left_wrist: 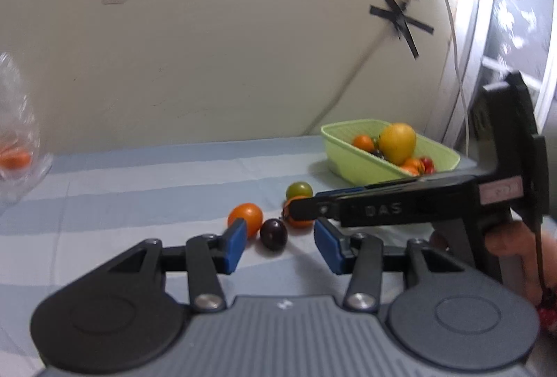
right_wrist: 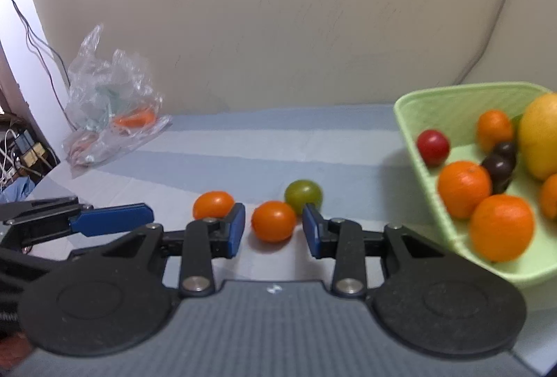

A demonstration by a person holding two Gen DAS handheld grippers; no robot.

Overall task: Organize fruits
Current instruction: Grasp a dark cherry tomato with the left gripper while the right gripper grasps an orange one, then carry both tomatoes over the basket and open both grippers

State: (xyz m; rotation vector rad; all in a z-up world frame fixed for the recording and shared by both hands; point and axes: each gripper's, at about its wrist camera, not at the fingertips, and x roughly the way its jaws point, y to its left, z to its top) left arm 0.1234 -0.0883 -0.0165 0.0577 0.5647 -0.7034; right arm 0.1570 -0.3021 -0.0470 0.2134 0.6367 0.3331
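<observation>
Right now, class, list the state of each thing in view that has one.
Left tongs: open, dark fruit ahead, untouched.
Right tongs: open around orange fruit, not gripping.
Basket: upright, partly filled.
Green fruit: loose, outside basket.
Bag: crumpled.

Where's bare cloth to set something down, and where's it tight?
Free: the striped cloth between the plastic bag and the loose tomatoes. Tight: around those tomatoes, both tongs there, and beside the green basket, which is full.

home bedrm: striped bedsheet, taped wall cables.
</observation>
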